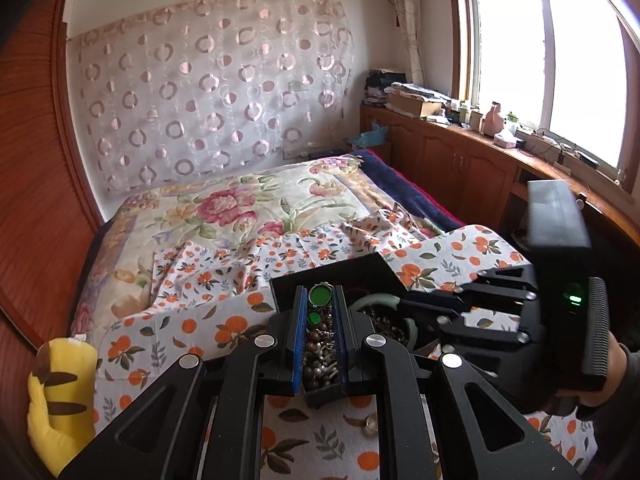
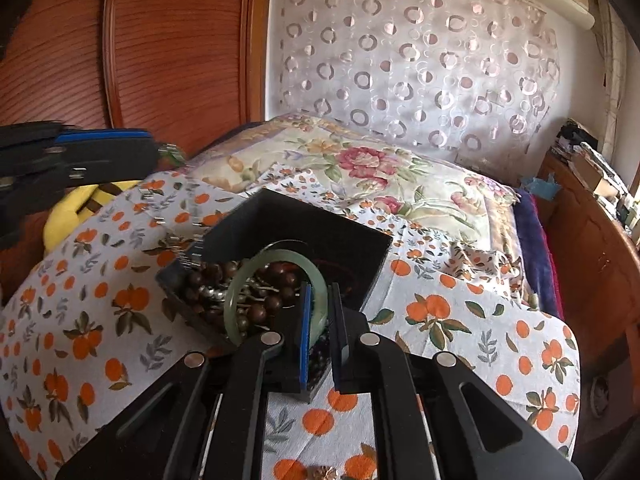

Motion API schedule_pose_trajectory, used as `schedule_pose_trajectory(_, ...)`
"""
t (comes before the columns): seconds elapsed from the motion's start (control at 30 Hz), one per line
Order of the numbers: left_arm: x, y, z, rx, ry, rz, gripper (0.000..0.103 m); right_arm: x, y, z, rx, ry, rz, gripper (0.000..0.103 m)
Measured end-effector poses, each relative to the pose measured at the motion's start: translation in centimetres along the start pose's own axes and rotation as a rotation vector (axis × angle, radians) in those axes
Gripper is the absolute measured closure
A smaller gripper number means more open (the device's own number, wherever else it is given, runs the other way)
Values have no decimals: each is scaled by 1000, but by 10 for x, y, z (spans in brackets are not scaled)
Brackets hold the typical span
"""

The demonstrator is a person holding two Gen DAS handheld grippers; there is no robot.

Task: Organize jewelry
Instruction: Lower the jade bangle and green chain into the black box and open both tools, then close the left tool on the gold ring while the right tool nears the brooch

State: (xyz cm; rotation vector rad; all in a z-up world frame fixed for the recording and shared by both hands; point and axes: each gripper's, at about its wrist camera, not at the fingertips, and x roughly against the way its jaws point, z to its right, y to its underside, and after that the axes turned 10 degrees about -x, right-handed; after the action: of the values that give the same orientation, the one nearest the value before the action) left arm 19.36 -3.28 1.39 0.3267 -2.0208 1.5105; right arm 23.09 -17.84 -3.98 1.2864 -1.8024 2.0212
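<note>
A black box (image 2: 304, 236) of brown beads (image 2: 224, 292) sits on the bed's orange-print cloth (image 2: 460, 320); the right tool (image 2: 320, 312) pinches a green bangle (image 2: 280, 258) at the box's 5 o'clock; the left tool (image 1: 320, 314) pinches a green pendant (image 1: 321, 295) above the box

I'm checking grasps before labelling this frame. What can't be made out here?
- Left wrist view: whether the left gripper pinches the green pendant; contact unclear.
- Right wrist view: the jade bangle's near arc, hidden behind the right gripper.
- Both views: the black box's floor, buried under beads.
</note>
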Motion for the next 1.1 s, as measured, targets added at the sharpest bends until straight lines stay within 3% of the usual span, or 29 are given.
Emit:
schedule_pose_trajectory(0.67, -21, -20, 24, -46, 27, -23, 91, 24, 28, 44, -63, 41, 16, 93)
schedule_pose_trajectory(0.73, -21, -20, 25, -44, 28, -26, 87, 25, 32, 45, -62, 43, 15, 93)
schedule_pose_trajectory(0.83, -20, -16, 27, -47, 26, -27, 73, 28, 37, 48, -62, 45, 14, 93)
schedule_pose_trajectory(1.1, -11, 13, 29, -47, 30, -40, 66, 42, 57, 65, -95, 45, 6, 93)
